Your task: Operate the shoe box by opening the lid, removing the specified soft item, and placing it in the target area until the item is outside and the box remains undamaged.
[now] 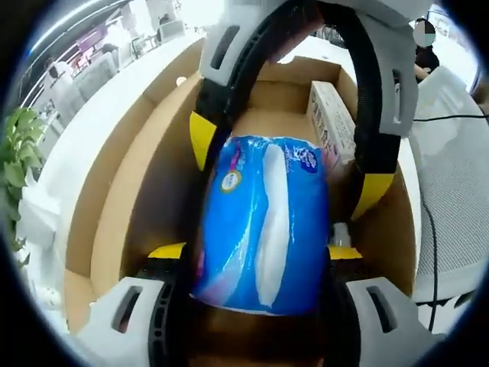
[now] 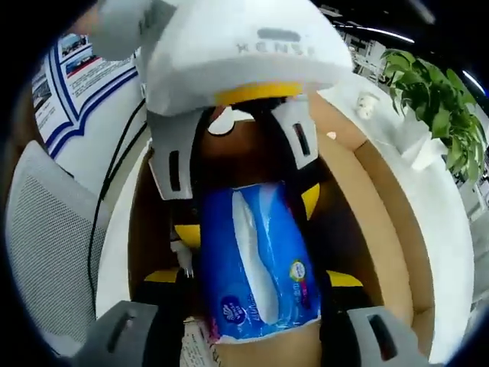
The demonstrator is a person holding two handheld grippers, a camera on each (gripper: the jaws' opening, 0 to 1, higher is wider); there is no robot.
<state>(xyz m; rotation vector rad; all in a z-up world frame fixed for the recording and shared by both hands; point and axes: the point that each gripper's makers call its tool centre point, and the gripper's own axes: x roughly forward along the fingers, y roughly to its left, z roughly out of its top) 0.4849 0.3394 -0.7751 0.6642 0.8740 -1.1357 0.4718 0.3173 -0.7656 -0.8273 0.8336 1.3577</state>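
A blue soft tissue pack (image 1: 263, 222) with a white strip down its middle lies inside the open cardboard shoe box (image 1: 130, 191). My left gripper (image 1: 254, 251) has its yellow-tipped jaws pressed against the near end of the pack, one on each side. My right gripper (image 1: 287, 164) reaches in from the opposite side and clasps the far end. In the right gripper view the same pack (image 2: 256, 267) sits between my right gripper (image 2: 253, 277) below and my left gripper (image 2: 248, 216) above, within the box walls (image 2: 382, 214).
A small white carton (image 1: 330, 118) lies in the box beside the pack. The box rests on a white table (image 1: 84, 145). A green plant (image 2: 435, 99) stands on one side, and a grey mesh chair (image 2: 46, 245) with a black cable on the other. A person (image 1: 424, 53) sits beyond.
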